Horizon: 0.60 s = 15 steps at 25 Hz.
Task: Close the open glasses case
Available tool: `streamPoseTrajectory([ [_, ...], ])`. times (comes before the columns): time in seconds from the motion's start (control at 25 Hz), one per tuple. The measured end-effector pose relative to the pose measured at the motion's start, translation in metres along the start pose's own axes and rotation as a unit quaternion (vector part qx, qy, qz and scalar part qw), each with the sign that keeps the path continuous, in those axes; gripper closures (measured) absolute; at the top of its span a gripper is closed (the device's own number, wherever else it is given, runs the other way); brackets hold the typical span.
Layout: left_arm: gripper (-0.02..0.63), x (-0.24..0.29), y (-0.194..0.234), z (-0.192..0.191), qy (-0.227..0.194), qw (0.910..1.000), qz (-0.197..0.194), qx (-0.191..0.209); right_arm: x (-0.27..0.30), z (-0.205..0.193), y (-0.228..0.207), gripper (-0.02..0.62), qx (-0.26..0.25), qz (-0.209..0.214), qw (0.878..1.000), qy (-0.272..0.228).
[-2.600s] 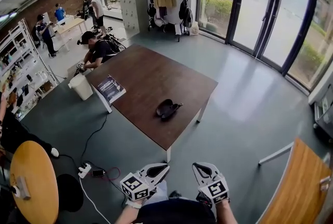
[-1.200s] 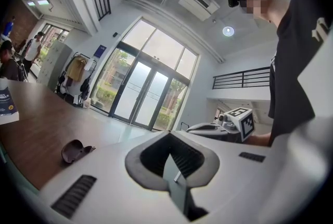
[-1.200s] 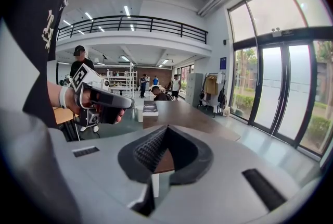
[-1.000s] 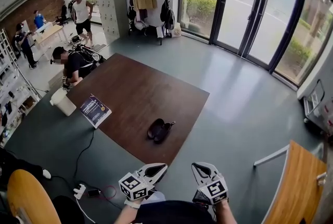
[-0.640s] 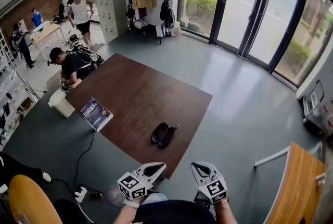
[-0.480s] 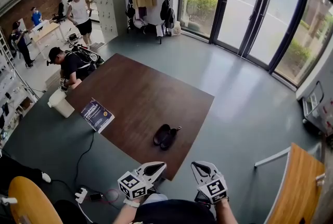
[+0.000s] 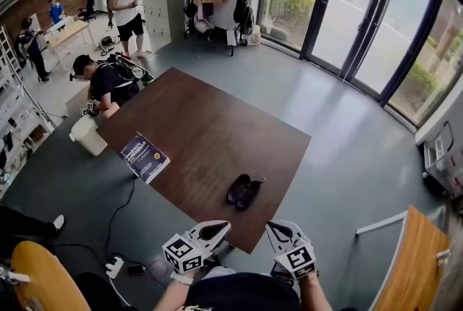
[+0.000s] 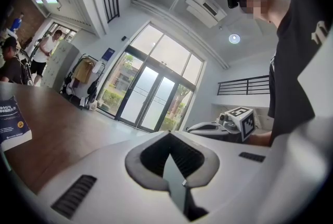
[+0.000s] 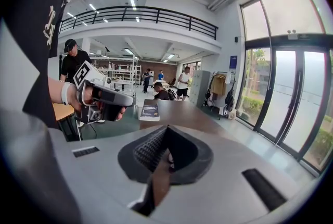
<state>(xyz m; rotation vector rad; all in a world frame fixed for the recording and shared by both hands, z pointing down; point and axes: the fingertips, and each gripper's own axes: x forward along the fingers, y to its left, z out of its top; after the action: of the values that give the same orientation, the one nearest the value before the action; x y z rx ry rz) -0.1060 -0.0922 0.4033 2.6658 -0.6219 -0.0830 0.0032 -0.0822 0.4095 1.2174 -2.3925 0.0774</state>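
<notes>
The black glasses case lies open on the brown table, close to its near right edge, both halves spread flat. My left gripper and right gripper are held side by side near my body, just short of the table's near edge and well apart from the case. Both are shut and hold nothing. In the left gripper view the jaws of the left gripper meet at their tips, and the right gripper shows beside them. In the right gripper view the right gripper is likewise shut, and the case cannot be made out.
A dark blue book lies on the table's left edge. A white bin and a crouching person are at the far left corner. A power strip with cables lies on the floor. A round wooden table and another wooden top flank me.
I have come closer to the table, so the case and the table's near edge sit lower and nearer in the head view. Both grippers stay shut in front of me.
</notes>
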Motion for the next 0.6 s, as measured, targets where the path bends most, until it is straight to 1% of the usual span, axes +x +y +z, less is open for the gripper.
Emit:
streamPoseTrajectory([
  [0.2, 0.600, -0.014, 0.019, 0.012, -0.003, 1.0000, 0.005, -0.001, 0.018, 0.013, 0.004, 0.607, -0.007, 0.001, 1.000, 0.000],
  [0.44, 0.600, -0.018, 0.033, 0.014, -0.009, 0.9999, 0.013, 0.002, 0.030, 0.010, 0.002, 0.607, -0.011, 0.004, 1.000, 0.008],
  [0.6, 0.600, -0.021, 0.038, 0.015, -0.015, 0.9995, 0.026, -0.002, 0.036, 0.011, -0.003, 0.607, -0.014, 0.013, 1.000, 0.006],
])
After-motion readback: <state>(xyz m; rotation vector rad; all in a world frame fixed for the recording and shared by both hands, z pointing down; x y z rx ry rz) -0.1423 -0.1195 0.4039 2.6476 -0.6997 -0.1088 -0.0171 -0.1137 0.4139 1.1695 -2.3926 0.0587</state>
